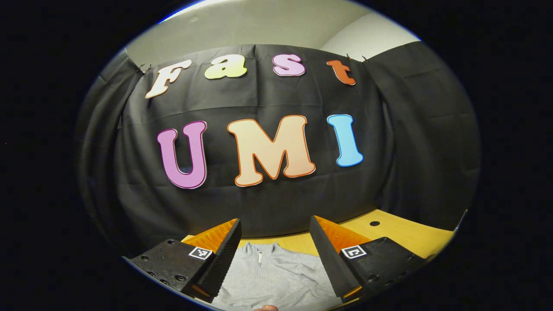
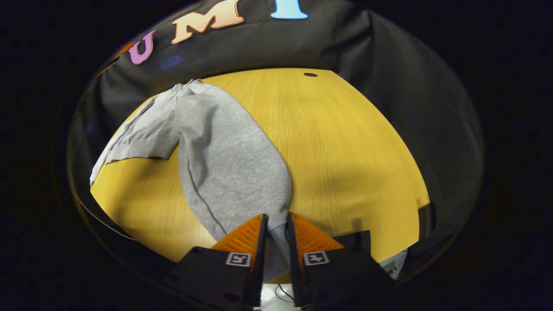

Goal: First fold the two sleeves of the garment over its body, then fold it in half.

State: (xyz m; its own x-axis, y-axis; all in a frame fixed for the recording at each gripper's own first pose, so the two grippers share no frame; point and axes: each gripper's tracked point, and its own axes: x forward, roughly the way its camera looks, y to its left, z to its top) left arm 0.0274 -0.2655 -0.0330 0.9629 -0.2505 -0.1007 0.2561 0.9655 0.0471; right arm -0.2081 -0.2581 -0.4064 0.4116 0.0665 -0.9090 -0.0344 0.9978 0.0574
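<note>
Sleeve fold under way: the grey sweatshirt is lying on the yellow counter.
The right gripper is pinching cloth, probably a sleeve, needing carrying over the body; the left gripper is hovering spread above the collar.

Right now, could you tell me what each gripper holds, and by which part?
The right gripper pinches the grey garment's sleeve near its end. The left gripper is open, holding nothing.

Grey garment on yellow wood-grain table; black-and-orange right gripper, apparently ribbed.
</note>
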